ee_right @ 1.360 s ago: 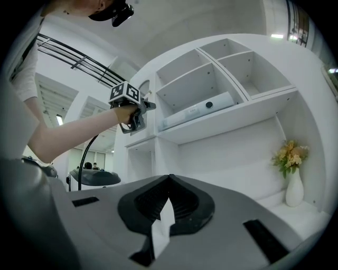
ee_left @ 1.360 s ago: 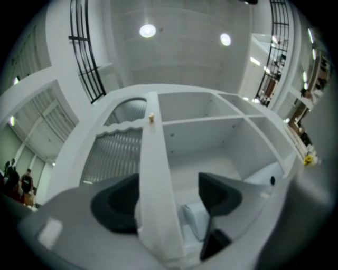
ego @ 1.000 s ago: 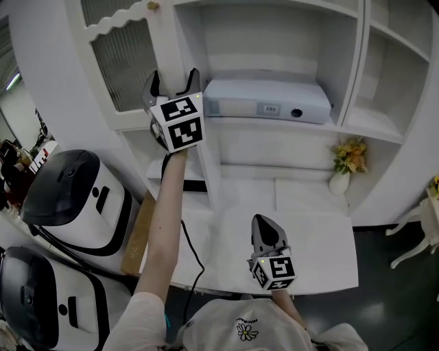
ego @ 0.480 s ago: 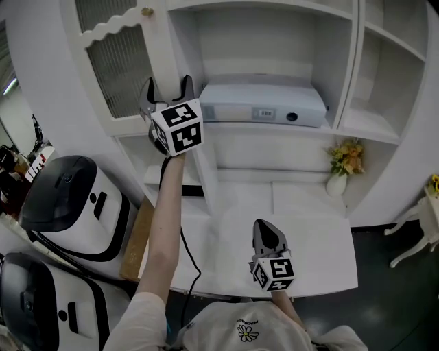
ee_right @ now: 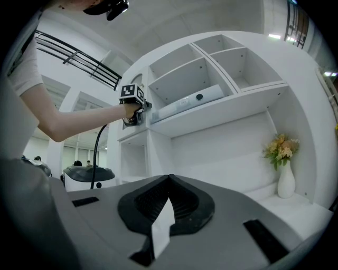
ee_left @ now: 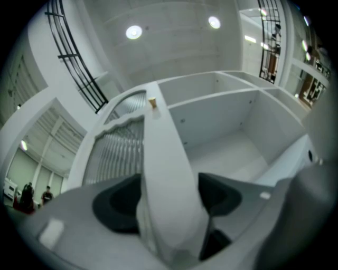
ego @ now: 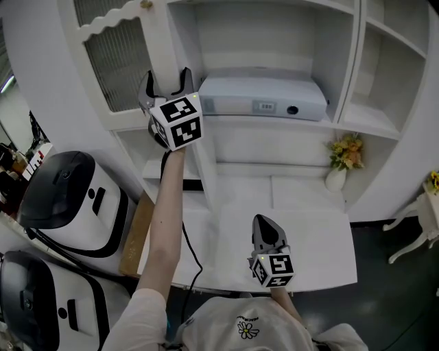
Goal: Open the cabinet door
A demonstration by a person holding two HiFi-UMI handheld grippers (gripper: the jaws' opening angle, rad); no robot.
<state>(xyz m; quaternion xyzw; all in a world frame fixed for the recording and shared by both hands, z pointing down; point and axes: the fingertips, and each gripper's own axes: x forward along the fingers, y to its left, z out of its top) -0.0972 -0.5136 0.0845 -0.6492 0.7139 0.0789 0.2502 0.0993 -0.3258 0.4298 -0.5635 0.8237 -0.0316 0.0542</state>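
**Door edge clamped, swing it on its arc**

- Left gripper [ego: 168, 77] is up at the far left. The left gripper view shows its two pads closed on the free edge of the cabinet door [ego: 118, 58], with the white stile filling the gap between them. The grip sits below the small knob [ego: 145, 4].
- The door hangs from the left side of the upper cabinet. It already stands out from the frame, so the compartment with the grey box [ego: 264, 96] on its shelf is exposed. I judge the opening as well under way, not finished.
- Right gripper [ego: 266, 232] is low and near, over the white desk [ego: 315, 240]. Its jaws are together and hold nothing, and it has no part in this step.

How to finish it cleanly:
- Draw the edge near and left along a curve about the left hinge, not in a straight line. A straight pull would likely drag the pads off the stile or load the hinge.
- Let the wrist turn with the door so the pads stay flat on both faces.
- Hold just enough squeeze to carry the edge. The stile is smooth and painted, so slip is the probable failure.
- Go slowly towards the end of travel. The hinge stop isn't visible, so feel for it.
- Leave the right gripper low, well apart from the flower vase [ego: 339, 171] at the far right.
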